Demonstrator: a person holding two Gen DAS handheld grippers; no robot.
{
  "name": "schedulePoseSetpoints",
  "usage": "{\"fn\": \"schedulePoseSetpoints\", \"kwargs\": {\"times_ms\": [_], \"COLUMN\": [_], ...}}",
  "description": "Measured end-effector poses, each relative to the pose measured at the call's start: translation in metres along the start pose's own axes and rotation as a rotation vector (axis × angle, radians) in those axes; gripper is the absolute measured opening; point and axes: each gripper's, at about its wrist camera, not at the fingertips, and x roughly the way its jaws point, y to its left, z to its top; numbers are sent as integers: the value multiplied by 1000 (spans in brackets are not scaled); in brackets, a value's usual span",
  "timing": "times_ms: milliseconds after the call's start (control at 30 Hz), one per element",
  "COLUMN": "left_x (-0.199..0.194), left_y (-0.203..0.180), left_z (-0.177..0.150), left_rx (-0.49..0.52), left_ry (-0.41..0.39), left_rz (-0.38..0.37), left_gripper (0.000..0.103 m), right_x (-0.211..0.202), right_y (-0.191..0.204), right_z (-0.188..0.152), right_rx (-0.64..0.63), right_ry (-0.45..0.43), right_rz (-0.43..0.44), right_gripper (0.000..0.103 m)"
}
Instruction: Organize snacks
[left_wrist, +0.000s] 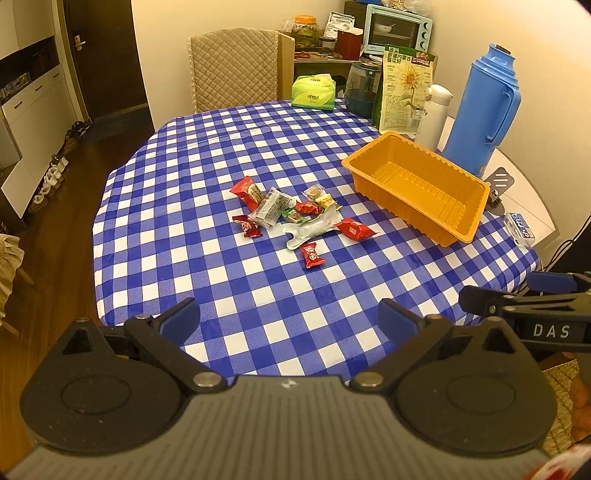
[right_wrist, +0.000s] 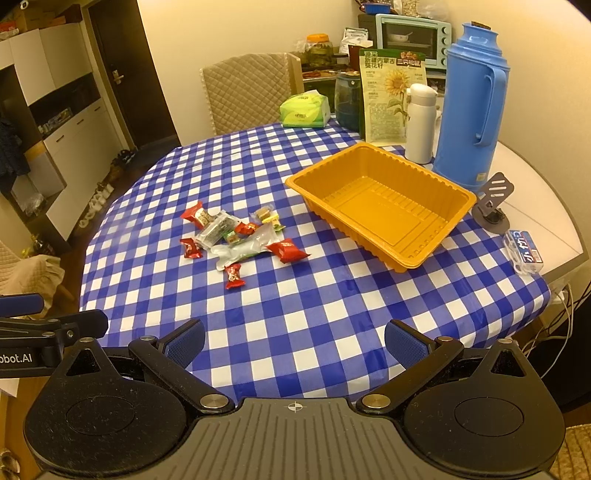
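My left gripper (left_wrist: 290, 319) hung with its jaws spread wide and empty above the near edge of the blue-and-white checked tablecloth (left_wrist: 221, 155); my right gripper (right_wrist: 294, 341) was likewise wide and empty over the same edge. Ahead of both tools lay a loose heap of small wrapped snacks (left_wrist: 295, 218), mostly red packets with a clear pouch and a silver-white sachet among them, resting on the cloth well apart from either set of fingers. The empty orange plastic ribbed tray (right_wrist: 380, 206) stood ahead and to the right of the left tool, just beside the heap. Beyond the tray stood a tall blue plastic thermos jug (right_wrist: 472, 103), a white bottle (right_wrist: 421, 122) and a sunflower-seed bag (right_wrist: 391, 92).
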Motion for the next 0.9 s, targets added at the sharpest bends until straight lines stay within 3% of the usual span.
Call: {"fn": "schedulePoseSetpoints", "kwargs": {"times_ms": [900], "left_x": [-1], "left_y": [0], "left_z": [6], "left_rx": [-14], "left_ry": [-4], "left_rz": [7], "left_gripper": [102], "right_x": [-2], "right_y": [0], "right_z": [-2], "right_rx": [-16], "right_ry": [-5], "right_rz": [26], "right_gripper": [103]}}
